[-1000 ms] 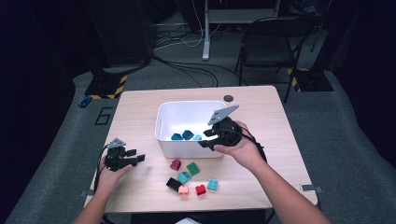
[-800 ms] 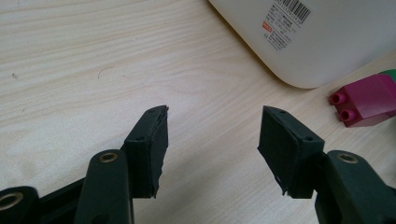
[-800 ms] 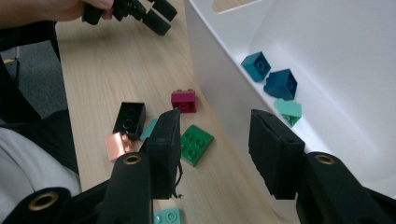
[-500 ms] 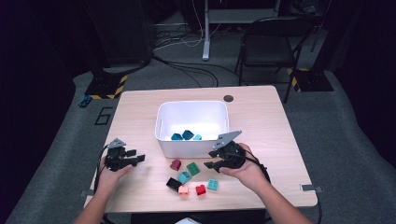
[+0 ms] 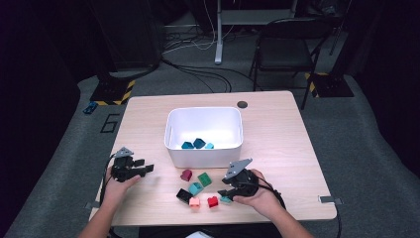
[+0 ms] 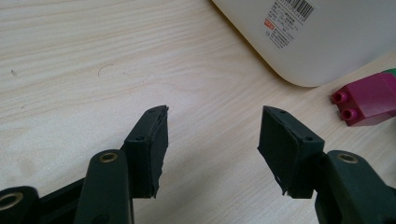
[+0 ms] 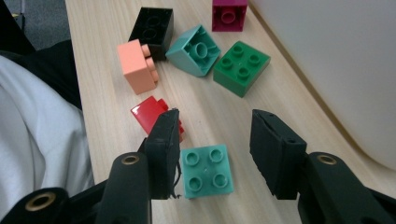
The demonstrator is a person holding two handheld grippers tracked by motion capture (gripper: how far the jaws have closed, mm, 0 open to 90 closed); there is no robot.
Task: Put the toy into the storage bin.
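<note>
**Right gripper spread around a teal brick in front of the tub**

Landmark: the white tub at the middle of the table. Well left of the tub's front corner, the left gripper rests low over bare wood, its jaws spread with nothing between them. Just in front of the tub lies a cluster of bricks: a maroon brick nearest the tub wall, a green brick, a black brick, a salmon brick and a red brick. At the cluster's right end, farthest from the tub, the right gripper has its jaws apart on either side of a teal brick, which lies flat, studs up; the left jaw looks close against it.
</note>
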